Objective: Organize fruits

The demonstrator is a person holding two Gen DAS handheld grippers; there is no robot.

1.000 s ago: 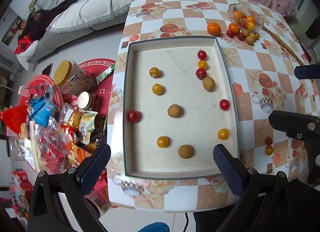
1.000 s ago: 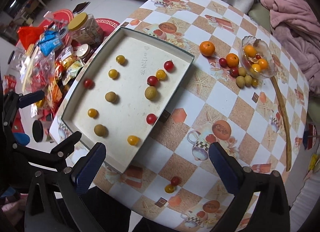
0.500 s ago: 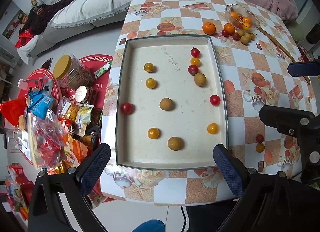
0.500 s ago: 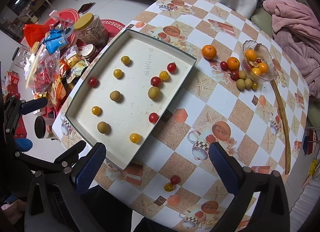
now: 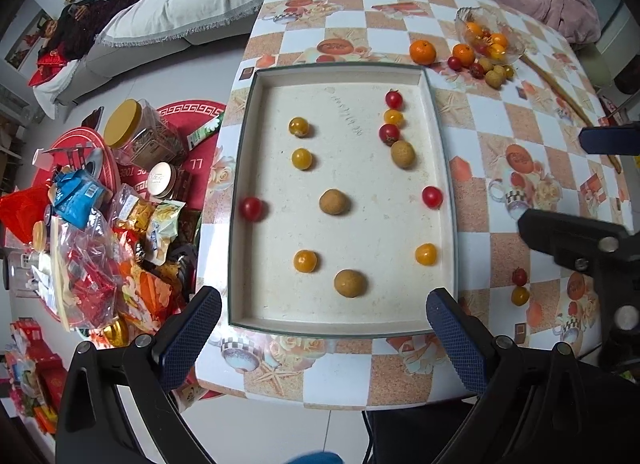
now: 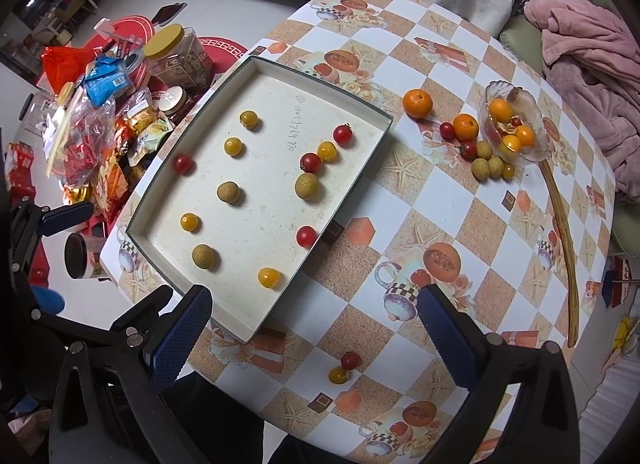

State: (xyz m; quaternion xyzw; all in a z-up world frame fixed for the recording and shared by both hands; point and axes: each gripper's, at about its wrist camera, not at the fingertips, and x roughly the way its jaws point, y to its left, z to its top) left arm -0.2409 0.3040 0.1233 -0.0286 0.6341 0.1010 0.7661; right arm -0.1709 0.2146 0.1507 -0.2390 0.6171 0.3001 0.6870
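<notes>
Both tools hang above the near edge of the checked-cloth worktop point(image 6: 404, 192), jaws spread wide and empty: the left tool point(image 5: 324, 328) over the shallow cream rectangular tray point(image 5: 344, 326), the right tool point(image 6: 316, 328) over bare cloth beside it. Small red, yellow and brown fruits lie scattered in the tray, more cluster by the clear glass bowl point(image 6: 536, 120), and a red cherry tomato point(image 6: 350, 360) touches a yellow cherry tomato point(image 6: 338, 375) just ahead of the right tool. I judge that pair the natural next pick: descend straight, straddle one fruit only, and close gently, since round soft fruit rolls and bruises.
</notes>
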